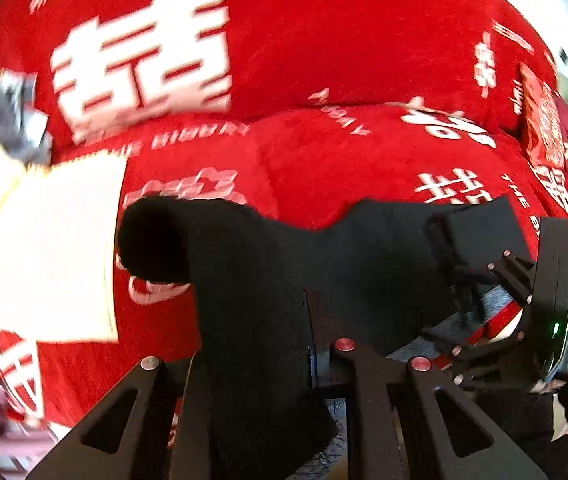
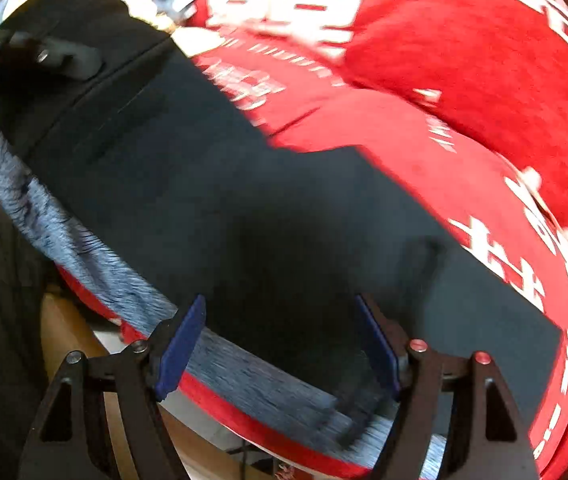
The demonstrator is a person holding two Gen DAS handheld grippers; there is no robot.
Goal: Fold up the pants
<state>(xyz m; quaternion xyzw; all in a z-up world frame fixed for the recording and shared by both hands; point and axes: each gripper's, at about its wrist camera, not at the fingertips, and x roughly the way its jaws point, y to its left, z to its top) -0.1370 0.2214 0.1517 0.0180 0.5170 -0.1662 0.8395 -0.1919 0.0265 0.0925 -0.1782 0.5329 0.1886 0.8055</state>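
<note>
Black pants (image 2: 212,184) lie on a red bedcover (image 2: 464,60) with white characters. In the left wrist view my left gripper (image 1: 256,360) is shut on a fold of the black pants (image 1: 260,280) and lifts it off the cover. My right gripper (image 2: 280,344) is open, its blue pads (image 2: 180,348) spread over the pants' near edge, holding nothing. It also shows in the left wrist view (image 1: 496,320) at the right. The left gripper shows in the right wrist view (image 2: 48,56) at the upper left, on the pants.
A white folded cloth (image 1: 48,248) lies left of the pants. A grey fuzzy fabric strip (image 2: 84,248) runs along the bed's near edge. A red packet (image 1: 540,120) lies at the far right. Wooden floor (image 2: 68,332) shows below the bed edge.
</note>
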